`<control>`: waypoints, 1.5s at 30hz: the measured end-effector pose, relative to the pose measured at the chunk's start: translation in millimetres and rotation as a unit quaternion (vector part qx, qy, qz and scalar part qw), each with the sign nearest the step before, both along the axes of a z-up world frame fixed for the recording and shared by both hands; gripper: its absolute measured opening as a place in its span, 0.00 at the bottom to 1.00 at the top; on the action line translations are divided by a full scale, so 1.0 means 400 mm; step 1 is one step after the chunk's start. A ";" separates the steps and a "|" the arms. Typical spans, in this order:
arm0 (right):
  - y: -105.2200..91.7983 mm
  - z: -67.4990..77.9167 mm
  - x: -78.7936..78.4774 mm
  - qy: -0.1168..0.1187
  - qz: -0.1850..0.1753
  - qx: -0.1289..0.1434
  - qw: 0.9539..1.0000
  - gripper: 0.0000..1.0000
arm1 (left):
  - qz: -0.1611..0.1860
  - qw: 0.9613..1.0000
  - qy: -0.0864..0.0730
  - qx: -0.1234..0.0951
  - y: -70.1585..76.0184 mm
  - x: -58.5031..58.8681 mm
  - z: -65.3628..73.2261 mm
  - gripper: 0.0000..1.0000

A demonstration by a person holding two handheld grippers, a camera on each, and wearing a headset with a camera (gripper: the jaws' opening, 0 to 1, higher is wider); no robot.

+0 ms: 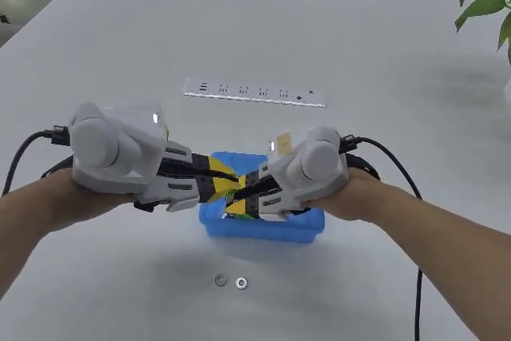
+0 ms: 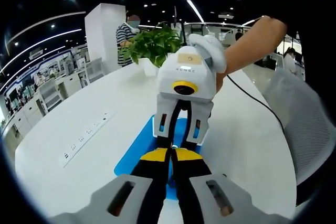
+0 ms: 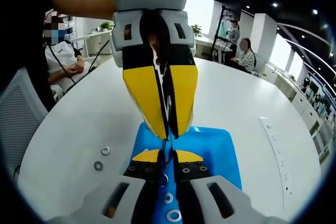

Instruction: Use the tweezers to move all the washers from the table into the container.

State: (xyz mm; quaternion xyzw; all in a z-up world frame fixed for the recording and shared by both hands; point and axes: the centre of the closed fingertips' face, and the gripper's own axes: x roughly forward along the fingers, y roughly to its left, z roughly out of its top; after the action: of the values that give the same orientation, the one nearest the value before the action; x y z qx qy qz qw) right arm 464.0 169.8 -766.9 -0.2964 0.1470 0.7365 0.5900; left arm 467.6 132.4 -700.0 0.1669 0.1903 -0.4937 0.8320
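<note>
My left gripper (image 3: 168, 130) has its jaws clamped shut on the tweezers (image 3: 167, 103). My right gripper (image 3: 164, 157) pinches their other end, so their long axis runs straight between both grippers, above the blue container (image 1: 263, 229). Some washers (image 3: 168, 198) lie inside; two loose washers (image 1: 220, 279) rest on the surface (image 1: 319, 45) nearby.

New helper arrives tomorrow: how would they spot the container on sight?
On the big white table, look nearer the person than the long white power strip. The container is the blue tray there, the only blue thing on it; the washers before it are tiny metal rings.
</note>
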 end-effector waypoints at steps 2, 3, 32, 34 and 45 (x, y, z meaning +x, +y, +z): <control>0.000 -0.001 0.001 -0.001 0.000 -0.001 1.000 0.11 | -0.001 1.000 0.001 0.000 0.000 0.000 0.000 0.06; -0.001 -0.001 0.002 -0.002 -0.001 -0.002 1.000 0.11 | -0.001 1.000 -0.001 0.001 0.001 0.000 0.001 0.06; -0.036 0.062 0.006 0.010 -0.047 0.007 0.999 0.23 | -0.016 1.000 -0.004 0.003 -0.025 -0.007 0.045 0.05; -0.040 0.067 0.004 0.012 -0.050 0.006 0.999 0.24 | -0.017 1.000 -0.005 0.003 -0.027 -0.009 0.051 0.05; -0.082 0.092 -0.004 0.015 -0.082 0.002 0.996 0.32 | -0.020 1.000 -0.004 0.001 -0.036 -0.026 0.073 0.05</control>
State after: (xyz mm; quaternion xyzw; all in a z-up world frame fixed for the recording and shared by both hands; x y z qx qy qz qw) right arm 462.6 137.2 -730.0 -0.2706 0.1784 0.6901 0.6471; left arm 457.3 117.9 -670.7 0.1738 0.1844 -0.5092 0.8225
